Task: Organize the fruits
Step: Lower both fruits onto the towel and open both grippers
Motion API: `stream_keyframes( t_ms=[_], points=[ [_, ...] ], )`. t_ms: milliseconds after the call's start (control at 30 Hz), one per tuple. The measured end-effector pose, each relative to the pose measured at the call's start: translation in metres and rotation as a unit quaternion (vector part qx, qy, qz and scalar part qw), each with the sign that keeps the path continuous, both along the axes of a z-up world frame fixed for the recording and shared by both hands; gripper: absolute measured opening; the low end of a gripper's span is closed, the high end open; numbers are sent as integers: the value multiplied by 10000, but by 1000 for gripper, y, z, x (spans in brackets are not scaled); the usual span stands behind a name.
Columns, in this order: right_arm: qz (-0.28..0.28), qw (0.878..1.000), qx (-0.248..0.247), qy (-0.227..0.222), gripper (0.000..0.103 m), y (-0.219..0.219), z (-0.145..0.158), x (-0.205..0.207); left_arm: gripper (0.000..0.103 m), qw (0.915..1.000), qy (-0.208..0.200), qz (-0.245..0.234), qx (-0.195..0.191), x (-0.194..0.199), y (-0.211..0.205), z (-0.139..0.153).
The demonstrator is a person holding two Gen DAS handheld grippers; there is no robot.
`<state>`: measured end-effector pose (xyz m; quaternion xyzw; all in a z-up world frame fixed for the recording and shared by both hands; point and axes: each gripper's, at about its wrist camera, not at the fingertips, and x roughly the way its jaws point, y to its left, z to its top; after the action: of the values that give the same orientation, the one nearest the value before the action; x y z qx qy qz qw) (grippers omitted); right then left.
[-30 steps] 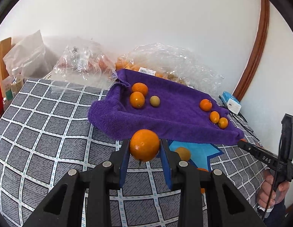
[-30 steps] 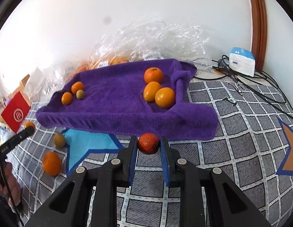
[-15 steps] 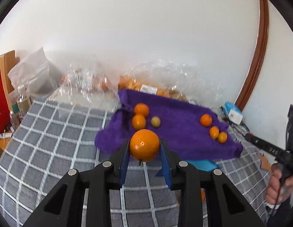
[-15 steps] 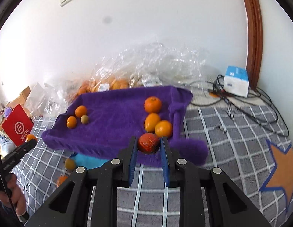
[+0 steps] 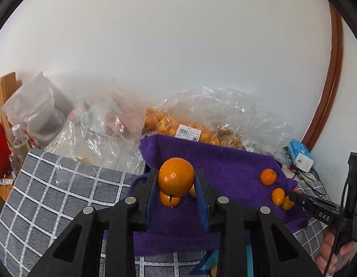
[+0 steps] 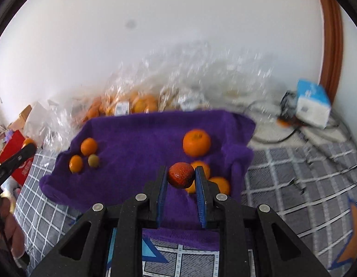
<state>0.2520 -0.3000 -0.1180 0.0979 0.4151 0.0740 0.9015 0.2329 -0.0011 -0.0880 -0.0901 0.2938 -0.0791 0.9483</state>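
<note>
Both hands have carried their fruit forward from above the checked cover to above the purple towel (image 5: 224,168), so each piece now hangs over the group it seems meant to join.

The left hand-held gripper (image 5: 176,180) is clamped narrow on a large orange (image 5: 176,177), pads pressed to both its sides. A second ago that orange hung over bare checked cover (image 5: 63,184), short of the towel's front edge; now it sits right over the towel's left-hand cluster, hiding most of it, with 1 small orange (image 5: 169,199) showing just beneath it.

The right hand-held gripper (image 6: 181,176) is closed as tight as it goes on a small dark-red fruit (image 6: 181,175). Earlier that fruit was in front of the towel; now it is above the towel's right-hand group, just in front of 3 oranges, the largest (image 6: 196,142) a little farther back. The right view is blurred, which fits a hand in motion.

On the far side of the towel the 2 small oranges and a greenish fruit (image 6: 93,160) lie as before. The plastic bags of fruit (image 5: 178,127) behind the towel have not shifted.

My judgement: transport is nearly done, and lowering and release are what remain. Neither fruit looks close enough to the cloth to let go yet; dropped from here they could roll into their neighbours.
</note>
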Motion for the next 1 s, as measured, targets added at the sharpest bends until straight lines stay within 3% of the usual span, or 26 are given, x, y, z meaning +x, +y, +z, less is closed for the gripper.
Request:
stream_keyframes(
  t_ms=[133, 300, 533, 1000],
  points=[
    [172, 9993, 231, 251, 24, -2, -13, -1, 30, 9997, 219, 54, -18, 5, -1, -25],
    [236, 9986, 264, 389, 24, -1, -21, -2, 30, 9992, 384, -86, 89, 5, -4, -33],
    [192, 9981, 89, 570, 25, 0, -31, 2, 30, 9942, 1051, -192, -83, 17, -6, -50],
    [158, 9981, 233, 539, 26, -3, -29, -1, 30, 9946, 1030, -99, -72, 18, -8, -52]
  ],
)
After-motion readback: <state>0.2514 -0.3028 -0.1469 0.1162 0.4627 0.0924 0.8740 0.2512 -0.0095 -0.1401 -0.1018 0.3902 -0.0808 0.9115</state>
